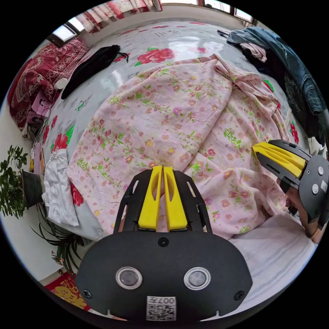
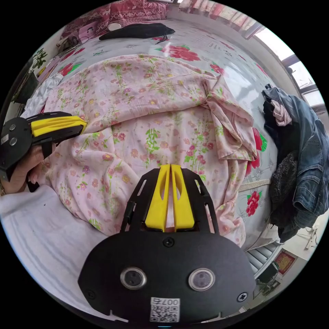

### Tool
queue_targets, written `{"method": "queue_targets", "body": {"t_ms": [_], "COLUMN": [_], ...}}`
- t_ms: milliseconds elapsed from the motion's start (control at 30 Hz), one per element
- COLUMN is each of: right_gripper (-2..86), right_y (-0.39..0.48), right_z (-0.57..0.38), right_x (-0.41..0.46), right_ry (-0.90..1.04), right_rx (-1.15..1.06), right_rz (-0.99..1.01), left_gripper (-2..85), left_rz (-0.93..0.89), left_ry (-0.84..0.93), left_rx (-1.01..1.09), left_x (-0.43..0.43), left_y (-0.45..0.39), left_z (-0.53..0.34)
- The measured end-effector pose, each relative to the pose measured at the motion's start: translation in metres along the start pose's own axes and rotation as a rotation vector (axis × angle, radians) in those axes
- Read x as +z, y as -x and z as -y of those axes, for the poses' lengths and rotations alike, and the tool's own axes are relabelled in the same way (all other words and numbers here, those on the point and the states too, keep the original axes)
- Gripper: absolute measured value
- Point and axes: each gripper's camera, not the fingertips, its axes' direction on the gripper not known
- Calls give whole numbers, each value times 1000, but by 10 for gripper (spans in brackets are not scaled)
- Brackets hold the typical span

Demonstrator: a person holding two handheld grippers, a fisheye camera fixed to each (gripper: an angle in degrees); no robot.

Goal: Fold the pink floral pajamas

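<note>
Pink floral pajamas (image 1: 178, 120) of thin cotton lie spread and rumpled over a glossy grey bedcover printed with red roses (image 1: 164, 41), one edge bunched into folds towards the far side. A blue denim jacket (image 1: 294, 68) is heaped at the bed's edge, well apart from a long black cloth pouch (image 1: 90, 66) near the red patterned pillows (image 1: 41, 75). A white garment (image 1: 60, 188) hangs off the near corner. The left gripper (image 1: 162, 168) hovers over the pajamas, yellow jaws pressed together on nothing. The right gripper (image 2: 170, 167) likewise has its jaws closed and empty above the fabric.
</note>
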Motion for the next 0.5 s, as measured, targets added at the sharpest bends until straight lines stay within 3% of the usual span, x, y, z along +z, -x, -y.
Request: {"method": "queue_targets", "body": {"t_ms": [500], "right_gripper": [-3], "right_y": [-2], "right_z": [-8], "right_x": [-25], "right_ry": [-1], "right_rx": [2], "right_rz": [2], "left_gripper": [-10], "left_rz": [0], "left_ry": [-2], "left_rx": [-2], "left_x": [-15], "left_y": [0], "left_z": [-1]}}
